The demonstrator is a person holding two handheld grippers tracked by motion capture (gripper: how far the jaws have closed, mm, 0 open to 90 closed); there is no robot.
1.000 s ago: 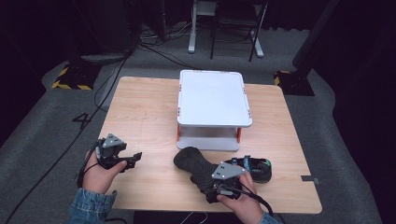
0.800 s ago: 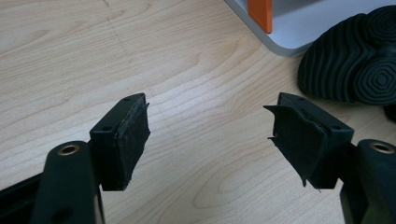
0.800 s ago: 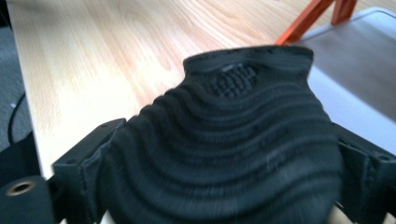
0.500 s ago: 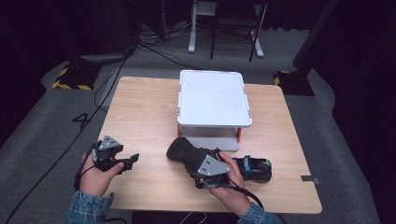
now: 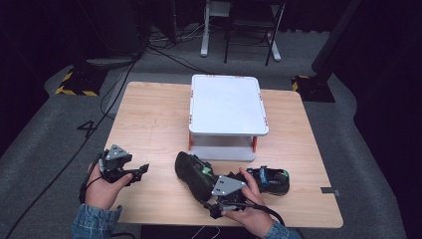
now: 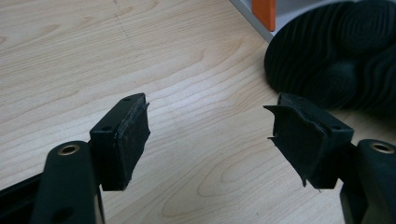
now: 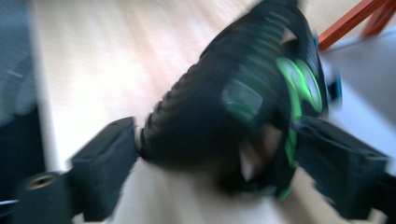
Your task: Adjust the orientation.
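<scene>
My right gripper (image 5: 215,198) has just carried one black shoe (image 5: 193,174) to the left, away from the other shoe (image 5: 271,180), which still lies on the counter (image 5: 149,119) at my right. A moment ago the two shoes were close together; now the one I hold is lifted and tipped, with its toe pointing toward the white rack (image 5: 226,103). In the right gripper view the picture is blurry, but the shoe (image 7: 233,102) sits between my fingers (image 7: 105,163), and they look clamped on its heel end, one on each side. My left gripper (image 5: 141,170) has come a bit nearer to the middle. Its fingers (image 6: 126,135) are wide apart and hold nothing, and I can see the shoe's bumpy sole (image 6: 341,60) just ahead of them. I think this means the shoe is on its way to the rack, and my left gripper may help. The rack has a top shelf and a lower shelf (image 5: 219,152). Both are bare; no shoe is in it yet.
</scene>
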